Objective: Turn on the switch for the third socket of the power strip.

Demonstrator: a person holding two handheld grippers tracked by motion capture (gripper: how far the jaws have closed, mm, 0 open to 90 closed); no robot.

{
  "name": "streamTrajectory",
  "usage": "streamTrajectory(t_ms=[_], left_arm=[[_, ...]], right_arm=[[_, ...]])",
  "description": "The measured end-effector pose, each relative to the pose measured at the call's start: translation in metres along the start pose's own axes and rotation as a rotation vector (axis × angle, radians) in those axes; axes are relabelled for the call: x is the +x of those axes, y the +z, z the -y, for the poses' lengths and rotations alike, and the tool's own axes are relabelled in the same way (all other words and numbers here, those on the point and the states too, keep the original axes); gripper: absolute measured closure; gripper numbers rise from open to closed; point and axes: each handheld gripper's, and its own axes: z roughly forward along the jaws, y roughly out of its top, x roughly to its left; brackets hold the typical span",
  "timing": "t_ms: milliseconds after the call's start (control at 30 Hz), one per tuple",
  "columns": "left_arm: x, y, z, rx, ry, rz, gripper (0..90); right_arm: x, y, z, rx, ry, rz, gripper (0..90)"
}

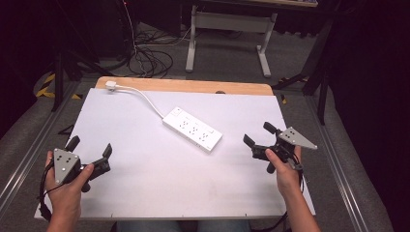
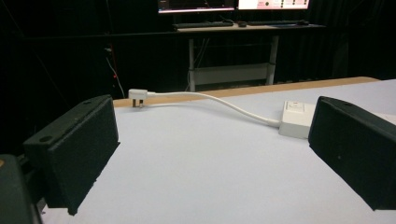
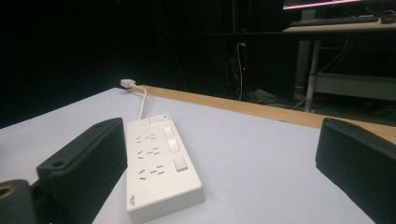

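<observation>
White power strip [image 1: 192, 129], one in number, lying flat near the middle of the worktop [image 1: 145, 183], its long axis running diagonally from far left to near right. Its body is a smooth, hard, rectangular plastic block with rounded edges; in the right gripper view the top face [image 3: 159, 158] carries three groups of socket slots in a row, three rocker switches beside them, and one further switch at the far end. A single white cable [image 1: 145, 99] leaves the far end, curves toward the far left corner, and ends in one white plug [image 1: 111, 85] resting on the exposed wooden strip [image 1: 193, 86] along the far edge of the worktop. The rest of the worktop is covered by a flat, matte white sheet. Two hand-held grippers are present, well apart from the power strip on either side. Left gripper [image 1: 90, 151], near left, held in the person's left hand [image 1: 67, 186]: its two black, block-shaped fingers [image 2: 74, 154] stand wide apart, holding nothing. Right gripper [image 1: 257, 135], near right, held in the right hand [image 1: 286, 169]: its fingers [image 3: 88, 168] are likewise spread and empty, with the power strip lying just beyond them. Each gripper bears one grey triangular plate. Behind the worktop: grey carpeted floor [image 1: 227, 67], loose dark cables [image 1: 150, 60], and a white-legged desk [image 1: 227, 24].
</observation>
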Motion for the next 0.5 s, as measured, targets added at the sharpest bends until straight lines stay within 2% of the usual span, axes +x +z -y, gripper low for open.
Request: streamTrajectory(t_ms=[500], left_arm=[[0.0011,0.0002,-0.0003,0.001,0.0,-0.007,0.5]], right_arm=[[-0.0017,0.0017,0.0064,0.026,-0.006,-0.012,2.8]])
